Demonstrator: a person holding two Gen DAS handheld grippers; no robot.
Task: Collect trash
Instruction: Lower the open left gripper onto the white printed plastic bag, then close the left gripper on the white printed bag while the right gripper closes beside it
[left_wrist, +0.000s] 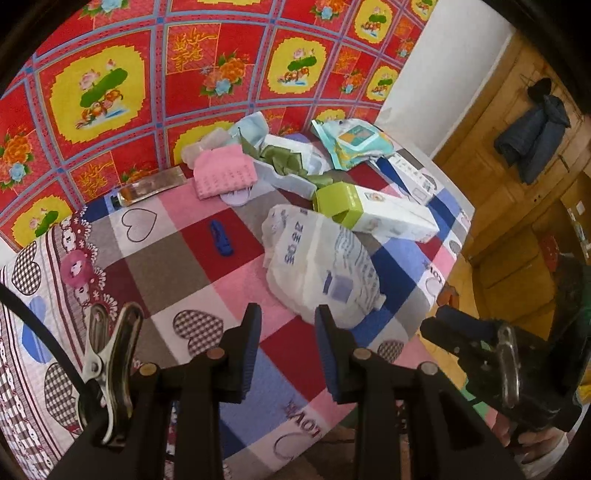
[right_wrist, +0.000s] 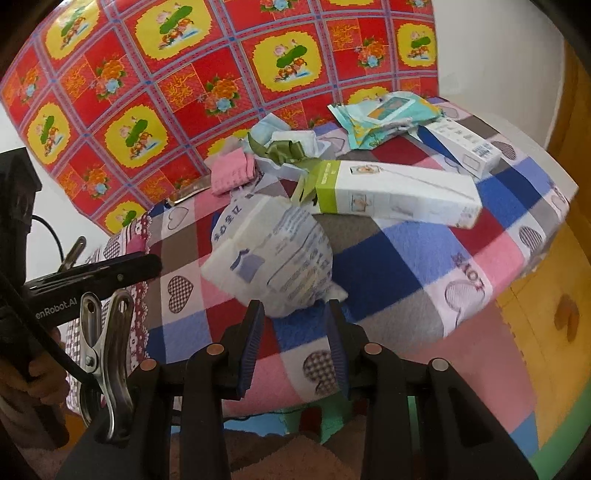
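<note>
On the checked bedspread (left_wrist: 207, 258) lies a crumpled white plastic pack with blue print (left_wrist: 321, 266) (right_wrist: 273, 254). Behind it rests a white and green carton (left_wrist: 376, 210) (right_wrist: 391, 192), then a teal wipes pack (left_wrist: 351, 142) (right_wrist: 384, 114) and a white and blue box (left_wrist: 413, 173) (right_wrist: 465, 144). A small blue scrap (left_wrist: 221, 238) lies alone to the left. My left gripper (left_wrist: 288, 314) hovers open just short of the white pack. My right gripper (right_wrist: 294, 310) is open too, its tips at the pack's near edge, with nothing pinched.
A pink cloth (left_wrist: 225, 171), a white tray with green ribbon (left_wrist: 288, 162) and a clear bottle (left_wrist: 147, 188) sit by the red floral wall cloth (left_wrist: 147, 74). A wooden wardrobe with a dark jacket (left_wrist: 532, 140) stands to the right. The bed edge drops to a yellow floor mat (right_wrist: 546, 314).
</note>
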